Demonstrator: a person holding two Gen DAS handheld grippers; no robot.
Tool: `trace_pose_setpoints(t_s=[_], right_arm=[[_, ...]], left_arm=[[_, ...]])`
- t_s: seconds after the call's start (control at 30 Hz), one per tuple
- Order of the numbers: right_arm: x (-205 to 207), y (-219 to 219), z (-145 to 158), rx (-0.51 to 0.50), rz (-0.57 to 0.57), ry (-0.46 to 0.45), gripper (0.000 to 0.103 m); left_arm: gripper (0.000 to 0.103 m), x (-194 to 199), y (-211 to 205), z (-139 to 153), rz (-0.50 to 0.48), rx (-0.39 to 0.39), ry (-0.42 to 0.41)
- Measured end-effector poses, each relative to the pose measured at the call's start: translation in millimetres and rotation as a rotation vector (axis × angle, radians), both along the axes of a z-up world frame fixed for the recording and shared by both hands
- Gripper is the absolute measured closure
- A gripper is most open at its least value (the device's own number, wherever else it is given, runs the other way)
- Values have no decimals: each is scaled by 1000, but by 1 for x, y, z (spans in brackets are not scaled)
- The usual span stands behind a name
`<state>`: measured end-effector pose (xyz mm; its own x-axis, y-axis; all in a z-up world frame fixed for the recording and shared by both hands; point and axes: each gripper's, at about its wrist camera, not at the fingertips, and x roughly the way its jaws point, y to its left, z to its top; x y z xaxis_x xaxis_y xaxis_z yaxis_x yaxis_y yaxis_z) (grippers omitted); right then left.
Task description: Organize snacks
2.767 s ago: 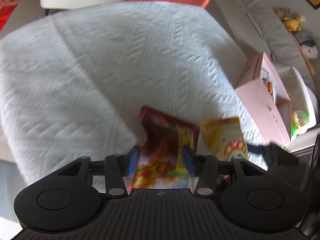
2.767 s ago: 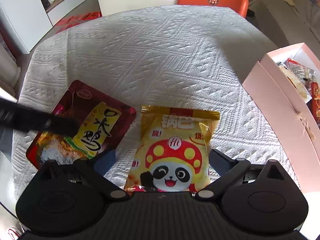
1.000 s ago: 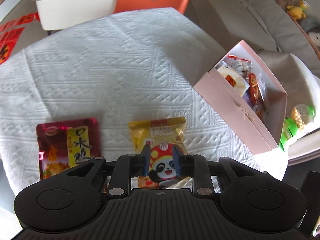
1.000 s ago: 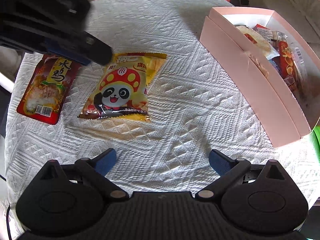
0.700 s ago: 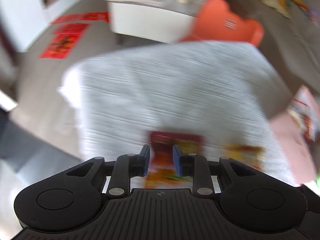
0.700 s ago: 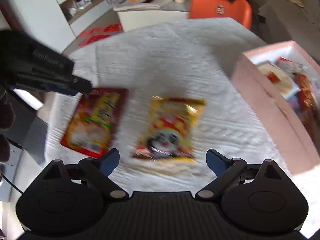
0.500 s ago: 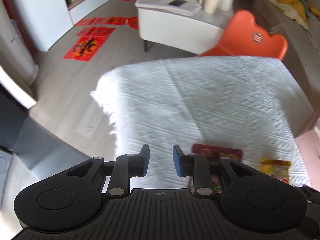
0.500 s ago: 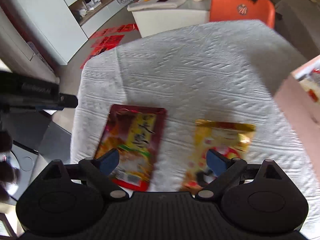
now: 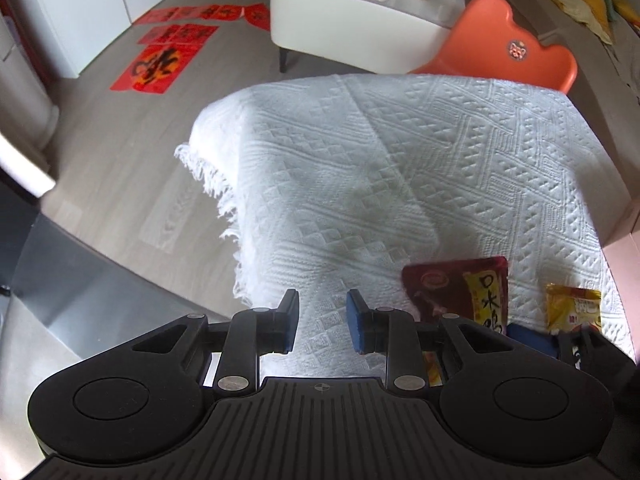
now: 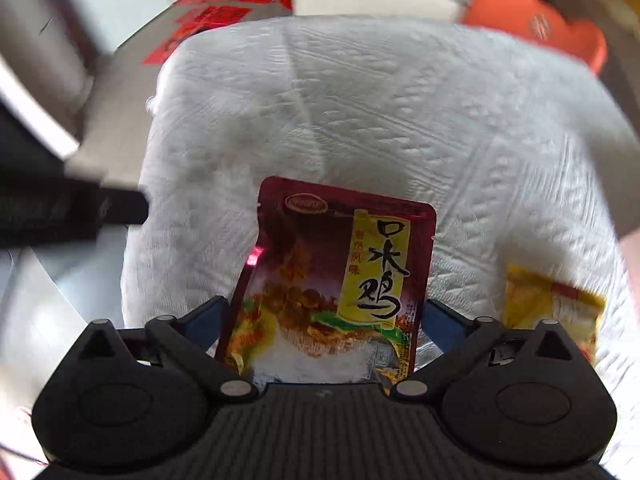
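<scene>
Your right gripper [image 10: 324, 320] sits over the dark red snack pouch [image 10: 340, 276]: jaws wide and opening, one blue pad at each side edge of the pouch, low in the centre of the right wrist frame. Can't tell if the pads actually touch the edges; the pouch looks flat on the white tablecloth [image 10: 380, 100], not lifted. Frame is motion-blurred.

The yellow snack bag [image 10: 552, 308] lies at lower right of that frame, near the pouch but apart from it, partly hidden behind the gripper body.

Your left gripper [image 9: 322, 320] has its pads a narrow gap apart, nothing between them, only cloth showing through the gap. It hangs over the cloth's fringed edge, bottom centre of the left wrist frame.

In the left wrist view the same red pouch [image 9: 460, 292] is at lower right, the yellow bag [image 9: 572, 312] further right, both partly covered by your right gripper's dark body.

A pink box edge [image 9: 624, 256] pokes in at the right border of the left wrist frame. An orange chair [image 9: 516, 44] stands past the far end of the table, upper right, with red paper sheets [image 9: 160, 64] on the floor at upper left
</scene>
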<state>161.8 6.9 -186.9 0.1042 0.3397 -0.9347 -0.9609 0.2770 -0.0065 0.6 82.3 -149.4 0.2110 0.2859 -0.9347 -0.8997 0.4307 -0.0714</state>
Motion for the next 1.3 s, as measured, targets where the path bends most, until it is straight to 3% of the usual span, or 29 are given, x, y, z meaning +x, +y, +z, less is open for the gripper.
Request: trace_pose_setpoints(t_s=[0.07, 0.13, 0.3, 0.5, 0.67, 0.8, 0.87, 1.03, 1.17, 1.3], right_arm=[[-1, -16, 4, 14, 28, 15, 18], [0, -31, 10, 21, 58, 5, 24], [19, -55, 12, -18, 6, -37, 24], [62, -91, 26, 10, -92, 154, 18], [75, -128, 39, 71, -109, 74, 18], [104, -151, 50, 119, -204, -9, 18], [122, -157, 51, 128, -221, 14, 18], [146, -168, 55, 114, -77, 162, 15], [141, -172, 49, 71, 1, 132, 14], [134, -162, 18, -97, 20, 125, 13]], left_arm=[[74, 6, 1, -5, -30, -6, 0], [74, 13, -1, -9, -56, -13, 3], [74, 32, -13, -7, -104, -25, -14], [74, 64, -36, 0, -162, -127, -141], [74, 99, -64, -9, -174, -253, -197], [74, 117, -86, -17, -173, -296, -208], [74, 124, -91, -21, -172, -305, -207], [74, 142, -91, -24, -172, -274, -177], [74, 155, -91, -27, -178, -265, -174], [74, 177, -99, -29, -230, -295, -196]])
